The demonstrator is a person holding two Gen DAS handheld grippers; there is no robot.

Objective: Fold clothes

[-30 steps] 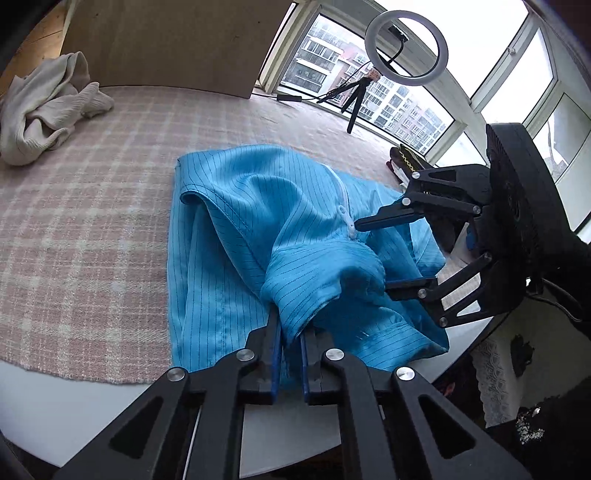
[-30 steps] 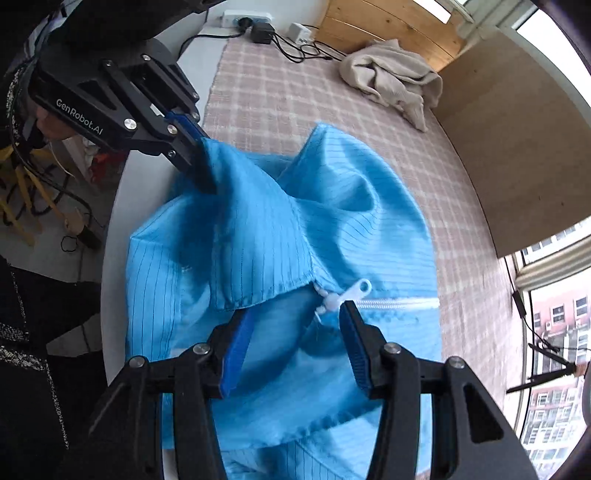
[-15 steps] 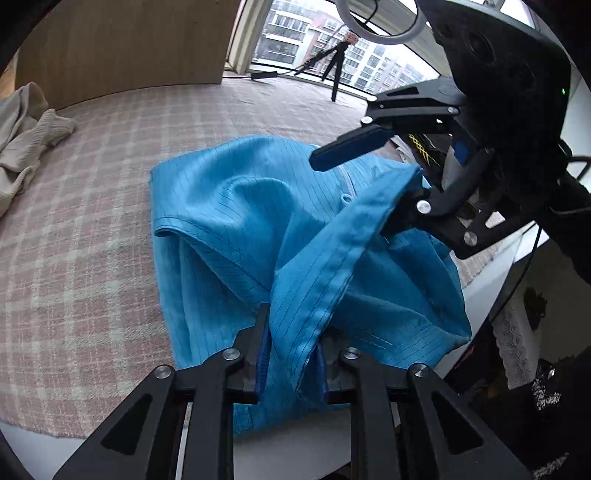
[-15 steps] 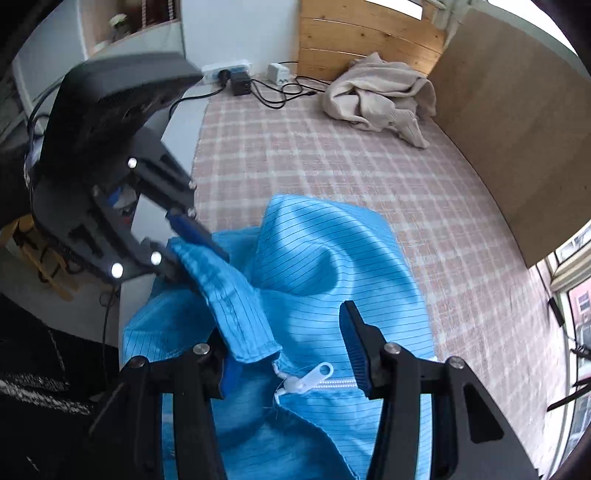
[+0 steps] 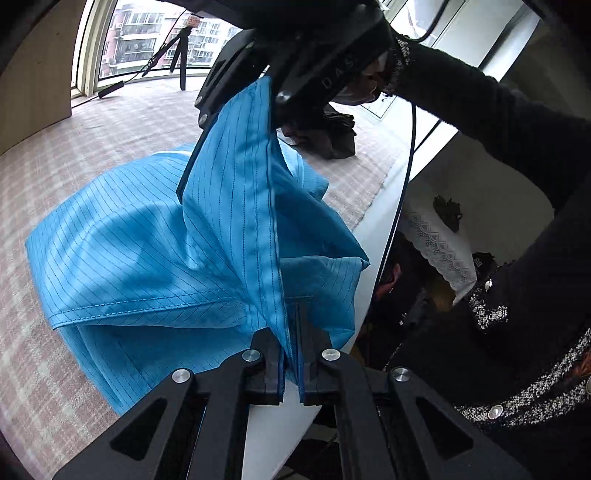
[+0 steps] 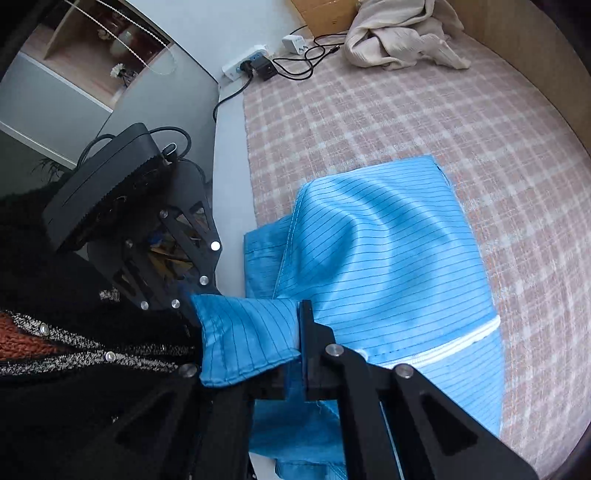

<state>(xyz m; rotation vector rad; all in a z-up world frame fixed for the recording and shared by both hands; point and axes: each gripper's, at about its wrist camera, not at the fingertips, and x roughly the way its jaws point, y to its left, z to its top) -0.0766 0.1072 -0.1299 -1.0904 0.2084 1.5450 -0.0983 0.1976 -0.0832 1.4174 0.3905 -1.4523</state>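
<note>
- Lifting now under way: right hand-held gripper [image 6: 294,363], spread wide a second ago over the zip, has since pressed together on a hemmed edge of the blue garment [image 6: 388,258]
- Left hand-held gripper [image 5: 291,365]: pinching the same hemmed edge, as it was a second ago; jaws pressed together with cloth between them
- Edge between the two grips: formerly slack and rumpled on the counter [image 5: 55,155], now raised and drawn into a nearly straight band, stitched hem running from one gripper up to the other
- Meaning for the task, as a judgement: both ends of one edge appear secured, so the cloth is ready to be carried over and laid down as a fold; fold itself not yet made
- Blue garment, condition: thin, smooth, slightly shiny fabric with fine dark pinstripes; white zip [image 6: 476,334] visible along one side in the right wrist view
- Blue garment, position: bulk resting on the pink checked cloth [image 6: 406,110] near the counter's edge, partly doubled over itself with soft ridges; one flap held in the air
- Other items: beige garment [image 6: 402,33] crumpled at the far end of the counter, well apart; power strip [image 6: 251,62] and cables beside it
</note>
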